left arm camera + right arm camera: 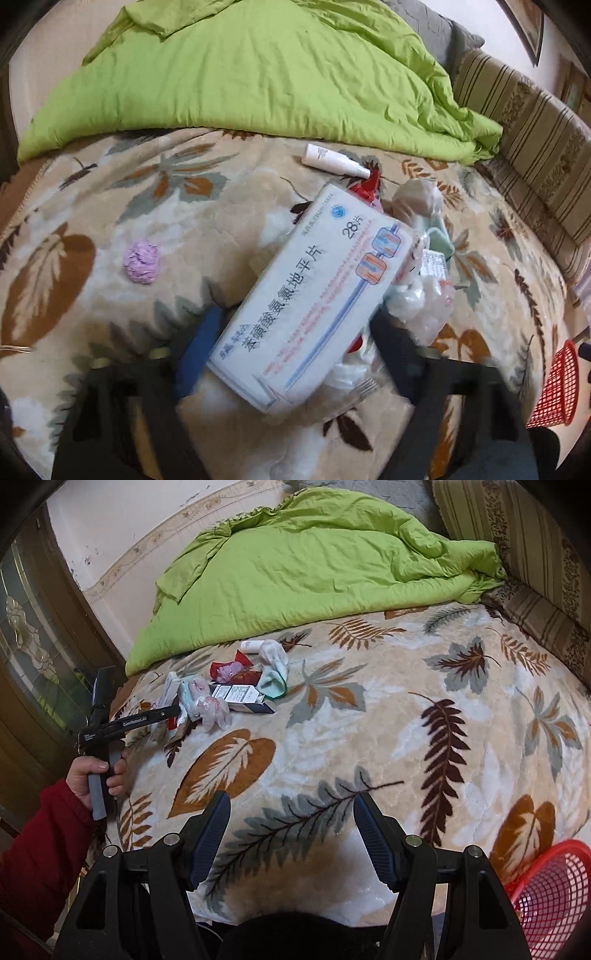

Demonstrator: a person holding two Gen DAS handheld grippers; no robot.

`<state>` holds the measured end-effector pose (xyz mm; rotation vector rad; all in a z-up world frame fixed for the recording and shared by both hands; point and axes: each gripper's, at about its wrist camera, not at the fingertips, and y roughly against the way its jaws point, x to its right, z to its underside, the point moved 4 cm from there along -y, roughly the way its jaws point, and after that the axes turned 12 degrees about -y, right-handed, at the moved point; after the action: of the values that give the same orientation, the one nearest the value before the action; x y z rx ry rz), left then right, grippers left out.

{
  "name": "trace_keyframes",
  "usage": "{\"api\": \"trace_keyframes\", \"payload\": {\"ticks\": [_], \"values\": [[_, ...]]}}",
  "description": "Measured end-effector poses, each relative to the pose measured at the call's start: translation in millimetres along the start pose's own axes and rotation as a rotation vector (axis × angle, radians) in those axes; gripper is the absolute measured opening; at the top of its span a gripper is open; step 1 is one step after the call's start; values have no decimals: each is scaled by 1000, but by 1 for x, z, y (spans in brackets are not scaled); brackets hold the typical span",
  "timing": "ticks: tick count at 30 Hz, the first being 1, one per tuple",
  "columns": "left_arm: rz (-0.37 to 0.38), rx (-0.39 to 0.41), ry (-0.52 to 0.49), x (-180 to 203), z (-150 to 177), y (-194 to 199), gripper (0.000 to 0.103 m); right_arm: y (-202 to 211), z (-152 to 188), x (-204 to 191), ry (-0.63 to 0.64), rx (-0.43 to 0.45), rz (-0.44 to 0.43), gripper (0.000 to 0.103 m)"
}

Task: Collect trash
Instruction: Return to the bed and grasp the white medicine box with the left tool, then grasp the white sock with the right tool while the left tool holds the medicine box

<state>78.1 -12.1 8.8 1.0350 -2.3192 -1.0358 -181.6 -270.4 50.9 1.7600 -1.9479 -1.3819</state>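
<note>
My left gripper [299, 317] is shut on a white medicine box [314, 295] with blue print, held tilted just above the leaf-patterned blanket [110, 206]. Around it lie a purple paper ball [142, 261], a white tube [332, 161], a red wrapper [369, 186] and clear plastic bags [421, 299]. The right wrist view shows that gripper [173, 710] at the trash pile [236, 686], with the box [170, 688] in its tips. My right gripper [291, 827] stands open over bare blanket [369, 720] near the bed's front edge, nothing between its fingers.
A red mesh basket [554, 893] stands off the bed's front right corner, also seen as the basket [554, 387]. A green quilt [314, 565] is heaped at the back. A striped cushion [535, 147] lines the right side. A hand in a red sleeve [92, 771] holds the left gripper.
</note>
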Motion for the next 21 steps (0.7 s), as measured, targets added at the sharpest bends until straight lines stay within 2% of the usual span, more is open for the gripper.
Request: {"api": "trace_keyframes", "payload": {"ticks": [2, 7, 13, 18, 21], "values": [[-3, 15, 16, 1, 1, 1, 59, -8, -6, -5, 8, -12, -16, 74], [-99, 65, 39, 11, 2, 24, 37, -33, -35, -24, 22, -13, -65, 74], [-56, 130, 66, 29, 10, 56, 37, -97, -91, -52, 49, 4, -71, 74], [-9, 106, 100, 38, 29, 63, 37, -177, -137, -57, 5, -17, -22, 74], [2, 85, 103, 41, 38, 64, 37, -217, -153, -54, -21, -60, -10, 74]]}}
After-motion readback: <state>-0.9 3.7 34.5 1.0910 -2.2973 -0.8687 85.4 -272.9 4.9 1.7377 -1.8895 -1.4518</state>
